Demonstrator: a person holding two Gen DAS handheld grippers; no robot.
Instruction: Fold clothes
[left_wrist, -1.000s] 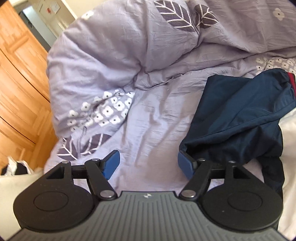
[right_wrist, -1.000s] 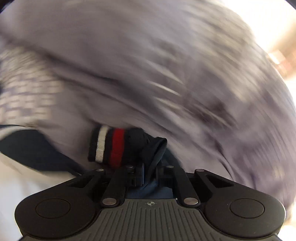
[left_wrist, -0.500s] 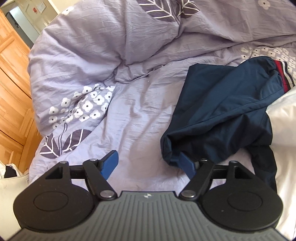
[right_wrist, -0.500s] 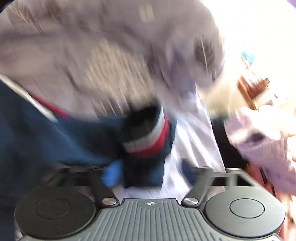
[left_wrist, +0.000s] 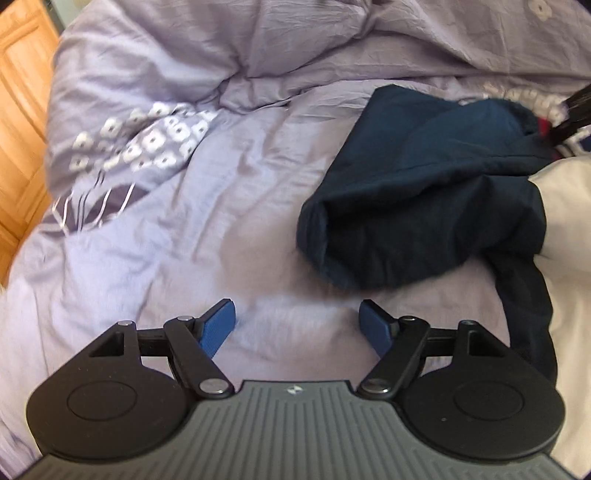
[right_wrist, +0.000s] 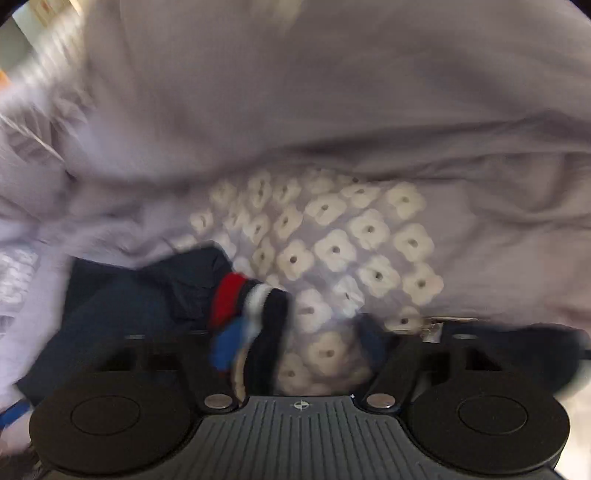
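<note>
A navy garment with a red, white and navy striped cuff lies crumpled on the lilac bedding, right of centre in the left wrist view. My left gripper is open and empty, just short of the garment's near fold. In the blurred right wrist view the garment lies at the lower left and its striped cuff hangs over the left finger of my right gripper, whose jaws stand apart. The right gripper also shows at the far right edge of the left wrist view.
A rumpled lilac duvet with white flower and dark leaf prints is heaped behind the garment. A wooden wardrobe stands at the left. A cream cloth lies at the right under the garment's edge.
My right gripper has opened and let go of the striped cuff, which now drapes by its left finger. My left gripper has drawn back slightly from the garment's fold.
</note>
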